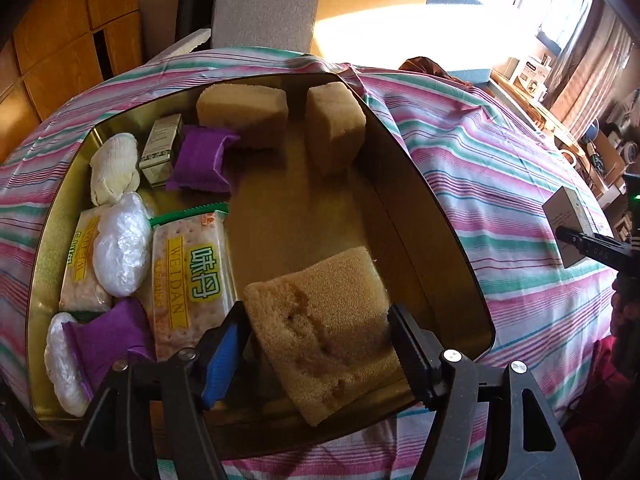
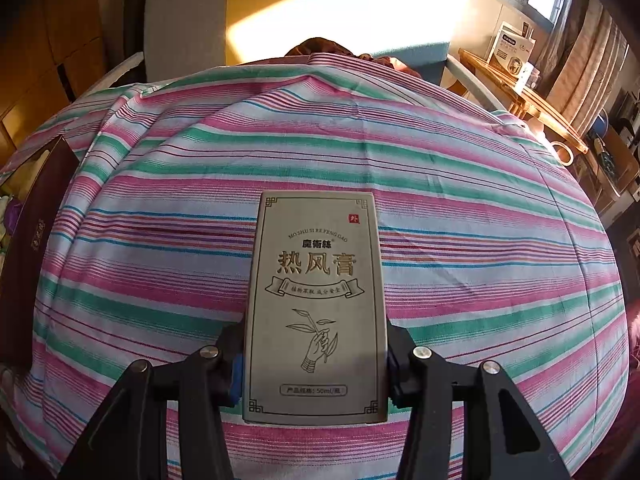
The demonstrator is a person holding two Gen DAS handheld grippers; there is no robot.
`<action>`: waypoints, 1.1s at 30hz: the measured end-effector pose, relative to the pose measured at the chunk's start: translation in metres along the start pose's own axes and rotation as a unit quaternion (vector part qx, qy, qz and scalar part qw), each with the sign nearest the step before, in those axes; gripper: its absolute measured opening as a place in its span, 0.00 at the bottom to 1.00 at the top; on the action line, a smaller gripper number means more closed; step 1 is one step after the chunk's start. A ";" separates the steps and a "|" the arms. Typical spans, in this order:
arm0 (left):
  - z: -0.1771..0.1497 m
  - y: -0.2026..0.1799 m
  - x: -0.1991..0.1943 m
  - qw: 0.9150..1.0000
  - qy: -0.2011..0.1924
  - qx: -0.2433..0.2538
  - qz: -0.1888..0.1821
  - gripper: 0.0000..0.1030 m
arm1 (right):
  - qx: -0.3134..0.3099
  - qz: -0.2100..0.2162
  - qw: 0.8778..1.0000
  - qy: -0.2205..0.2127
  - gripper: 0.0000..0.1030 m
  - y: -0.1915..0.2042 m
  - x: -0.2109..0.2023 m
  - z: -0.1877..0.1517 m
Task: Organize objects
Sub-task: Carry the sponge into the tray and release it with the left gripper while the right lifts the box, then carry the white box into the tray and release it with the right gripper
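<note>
Left tool [image 1: 320, 344] released, sponge [image 1: 324, 332] loose between its fingers, at the gold tin's [image 1: 60, 216] near right corner. Right tool [image 2: 314, 364] clenched on grey box [image 2: 316, 308], right of the tin.

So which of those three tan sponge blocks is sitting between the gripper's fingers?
The flat sponge at the tin's near edge, between the left gripper's fingers. The other two sponges stand at the far end.

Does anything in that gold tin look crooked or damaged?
Yes. The sponge between the left gripper's fingers sits tilted, its near corner hanging over the tin's front rim, and its top face is dented. The other items lie inside.
</note>
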State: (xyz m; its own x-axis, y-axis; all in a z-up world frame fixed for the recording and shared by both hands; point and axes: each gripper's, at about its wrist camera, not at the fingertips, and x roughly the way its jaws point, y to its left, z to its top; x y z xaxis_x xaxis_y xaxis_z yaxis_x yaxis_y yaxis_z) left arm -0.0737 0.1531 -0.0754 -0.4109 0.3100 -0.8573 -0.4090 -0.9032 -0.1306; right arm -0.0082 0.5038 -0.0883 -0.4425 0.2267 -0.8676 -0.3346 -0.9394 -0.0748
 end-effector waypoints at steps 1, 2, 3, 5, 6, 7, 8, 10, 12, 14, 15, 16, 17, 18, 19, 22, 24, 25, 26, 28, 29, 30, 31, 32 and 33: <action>-0.002 0.000 -0.001 1.000 0.000 0.003 0.002 0.71 | 0.001 0.000 1.000 0.000 0.49 -0.001 0.000 0.000; -0.003 0.000 -0.002 1.000 -0.001 0.005 0.004 0.71 | 0.003 0.000 1.000 0.000 0.49 -0.001 0.000 0.000; -0.004 -0.001 -0.003 1.000 -0.002 0.007 0.007 0.71 | 0.005 -0.001 1.000 0.000 0.49 -0.002 0.000 0.000; -0.004 -0.002 -0.006 1.000 -0.007 0.009 0.008 0.72 | 0.006 -0.004 1.000 0.001 0.49 -0.002 0.000 -0.001; -0.004 -0.002 -0.010 1.000 -0.012 0.008 0.007 0.73 | 0.007 -0.004 1.000 0.000 0.49 -0.002 -0.001 -0.001; -0.004 -0.002 -0.014 1.000 -0.019 0.007 0.004 0.73 | 0.010 -0.003 1.000 -0.001 0.49 -0.003 -0.002 -0.001; -0.004 -0.003 -0.019 1.000 -0.027 0.008 -0.001 0.74 | 0.013 -0.002 1.000 -0.005 0.49 -0.004 -0.004 -0.001; -0.005 -0.002 -0.027 0.999 -0.040 0.008 -0.003 0.76 | 0.025 0.001 1.000 -0.010 0.49 -0.005 -0.010 0.001; -0.006 0.002 -0.035 0.999 -0.052 0.003 -0.009 0.76 | 0.034 0.013 0.999 -0.014 0.49 -0.004 -0.018 0.003; -0.007 0.006 -0.042 0.998 -0.062 -0.003 -0.008 0.76 | 0.035 0.023 0.999 -0.022 0.49 0.005 -0.029 0.006; -0.008 0.009 -0.045 0.998 -0.067 -0.007 -0.012 0.76 | 0.034 0.033 0.999 -0.026 0.49 0.013 -0.034 0.008; -0.009 0.012 -0.049 0.997 -0.073 -0.013 -0.016 0.76 | 0.030 0.044 0.998 -0.029 0.49 0.022 -0.039 0.009; -0.010 0.015 -0.053 0.997 -0.079 -0.019 -0.016 0.76 | 0.024 0.054 0.998 -0.033 0.49 0.033 -0.044 0.012; -0.011 0.018 -0.057 0.996 -0.085 -0.025 -0.013 0.76 | 0.017 0.063 0.997 -0.038 0.49 0.046 -0.050 0.014; -0.012 0.022 -0.061 0.995 -0.091 -0.031 -0.010 0.76 | 0.009 0.075 0.996 -0.042 0.49 0.060 -0.056 0.017; -0.015 0.034 -0.072 0.993 -0.107 -0.044 0.011 0.76 | -0.020 0.116 0.991 -0.060 0.49 0.107 -0.075 0.026; -0.018 0.042 -0.078 0.991 -0.116 -0.054 0.030 0.76 | -0.048 0.140 0.987 -0.067 0.49 0.144 -0.085 0.031; -0.018 0.047 -0.081 0.991 -0.118 -0.060 0.035 0.77 | -0.064 0.148 0.984 -0.070 0.49 0.163 -0.089 0.034; -0.020 0.051 -0.083 0.990 -0.120 -0.068 0.041 0.78 | -0.079 0.155 0.982 -0.071 0.49 0.180 -0.092 0.036; -0.023 0.059 -0.088 0.987 -0.126 -0.080 0.053 0.78 | -0.107 0.163 0.978 -0.069 0.49 0.215 -0.093 0.039; -0.024 0.063 -0.092 0.986 -0.132 -0.083 0.060 0.78 | -0.118 0.166 0.977 -0.069 0.49 0.231 -0.093 0.041; -0.025 0.066 -0.095 0.984 -0.138 -0.084 0.069 0.78 | -0.128 0.170 0.975 -0.067 0.49 0.245 -0.092 0.043; -0.026 0.068 -0.097 0.983 -0.142 -0.084 0.076 0.78 | -0.136 0.173 0.973 -0.065 0.49 0.258 -0.090 0.046; -0.027 0.071 -0.099 0.983 -0.144 -0.086 0.080 0.79 | -0.145 0.174 0.972 -0.063 0.49 0.270 -0.088 0.048; -0.028 0.075 -0.101 0.982 -0.145 -0.090 0.081 0.80 | -0.151 0.173 0.971 -0.060 0.49 0.281 -0.085 0.050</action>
State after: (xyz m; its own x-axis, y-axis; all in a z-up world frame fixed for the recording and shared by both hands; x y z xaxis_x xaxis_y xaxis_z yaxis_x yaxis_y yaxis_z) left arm -0.0405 0.0455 -0.0129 -0.6848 0.2059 -0.6990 -0.1790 -0.9774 -0.1126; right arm -0.1064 0.2336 -0.0110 -0.5854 -0.1042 -0.8040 0.1031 -0.9932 0.0537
